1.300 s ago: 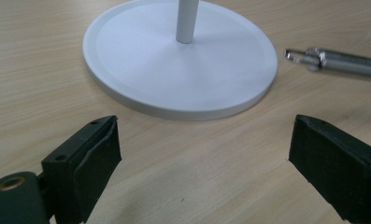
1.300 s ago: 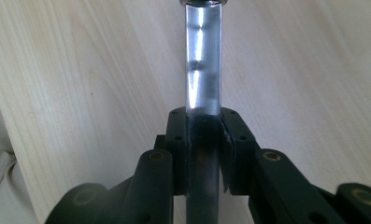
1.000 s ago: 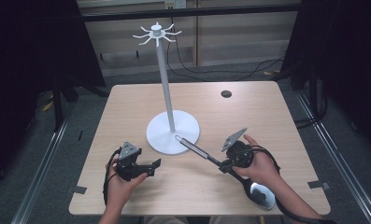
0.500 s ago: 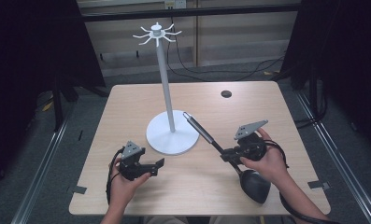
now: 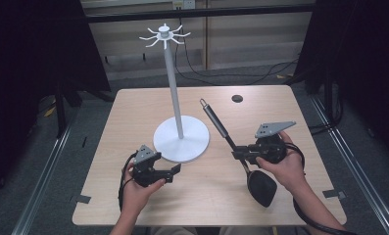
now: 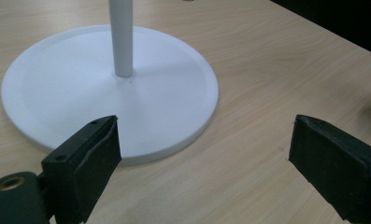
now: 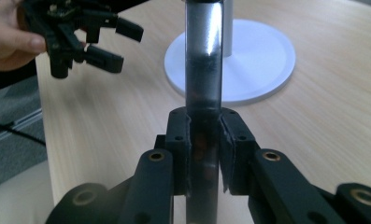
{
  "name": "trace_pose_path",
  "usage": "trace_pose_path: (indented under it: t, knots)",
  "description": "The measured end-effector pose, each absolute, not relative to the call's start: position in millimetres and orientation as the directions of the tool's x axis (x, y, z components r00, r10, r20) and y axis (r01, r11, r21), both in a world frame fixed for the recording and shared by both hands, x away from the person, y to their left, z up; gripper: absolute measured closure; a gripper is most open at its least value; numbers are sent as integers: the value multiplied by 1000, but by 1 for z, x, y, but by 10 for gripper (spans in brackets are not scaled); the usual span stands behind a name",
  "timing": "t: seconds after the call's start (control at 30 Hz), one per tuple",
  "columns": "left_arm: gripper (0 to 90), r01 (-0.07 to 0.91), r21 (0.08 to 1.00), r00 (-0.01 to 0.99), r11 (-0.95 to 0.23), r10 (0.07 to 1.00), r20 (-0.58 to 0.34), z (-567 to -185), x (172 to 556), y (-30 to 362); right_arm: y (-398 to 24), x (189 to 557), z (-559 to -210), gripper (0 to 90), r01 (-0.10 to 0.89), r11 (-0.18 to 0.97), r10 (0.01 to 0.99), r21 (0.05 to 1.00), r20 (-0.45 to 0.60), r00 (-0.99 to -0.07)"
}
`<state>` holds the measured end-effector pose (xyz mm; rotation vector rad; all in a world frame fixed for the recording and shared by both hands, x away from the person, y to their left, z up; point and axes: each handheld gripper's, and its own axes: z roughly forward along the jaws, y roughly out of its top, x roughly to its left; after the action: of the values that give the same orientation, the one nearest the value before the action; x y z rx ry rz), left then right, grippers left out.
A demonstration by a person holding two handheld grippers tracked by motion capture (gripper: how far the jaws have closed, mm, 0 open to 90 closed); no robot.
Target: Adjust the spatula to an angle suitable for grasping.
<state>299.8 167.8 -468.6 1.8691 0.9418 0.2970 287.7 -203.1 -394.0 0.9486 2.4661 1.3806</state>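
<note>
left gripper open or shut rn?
Open. In the left gripper view, the left gripper has its jaws wide apart with bare table between them, nothing held.

Your bench (image 5: 133, 122) is pale matt wood-grain, stand base (image 6: 164, 93) smooth matt white, ladle handle (image 7: 203, 56) glossy dark w/ sheen.

Right hand-held gripper (image 7: 205, 154) at 6 o'clock, jaws clamped tight on a dark glossy handle (image 7: 203, 70) that runs straight up toward 12, w/ a bright glare streak on it. Behind the handle, at 1 o'clock, white round base (image 7: 262, 60) sits on the light wood counter (image 7: 332, 121); the pole is mostly hidden. Over at 10 o'clock, the other hand-held gripper (image 7: 122, 44), jaws apart, held in a hand (image 7: 10, 37). Grey floor past the counter edge, approx 8 o'clock.
</note>
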Motion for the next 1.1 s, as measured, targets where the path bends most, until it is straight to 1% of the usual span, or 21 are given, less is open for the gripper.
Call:
trace_pose_path:
  t: [0.1,0.13,0.3,0.63,0.73,0.8,0.83,0.97,1.1]
  knots:
    - [90,467,856,684,-221,704,-192,-465,300,163,-204,288,-393,762,447,353,603,822,166,-781]
    - [90,464,859,689,-218,698,-196,-463,300,161,-204,288,-391,761,441,328,619,835,162,-768]
    - [92,456,866,712,-205,668,-217,-457,298,148,-200,289,-386,761,415,275,645,867,153,-749]
    - [105,439,884,757,-160,596,-268,-442,294,120,-189,289,-382,761,387,256,668,886,127,-733]
    - [124,430,890,774,-153,570,-276,-440,292,107,-183,287,-382,761,368,248,677,896,111,-727]
    - [130,423,892,781,-160,563,-270,-438,289,100,-181,286,-381,761,368,236,682,899,117,-722]
    - [140,418,895,790,-154,547,-275,-437,289,98,-180,287,-381,761,365,229,680,902,120,-724]
    - [160,420,897,797,-140,529,-291,-434,288,89,-175,285,-379,761,359,225,690,906,113,-715]
    - [210,420,898,803,-134,515,-299,-431,287,83,-171,285,-378,761,359,217,693,908,116,-712]
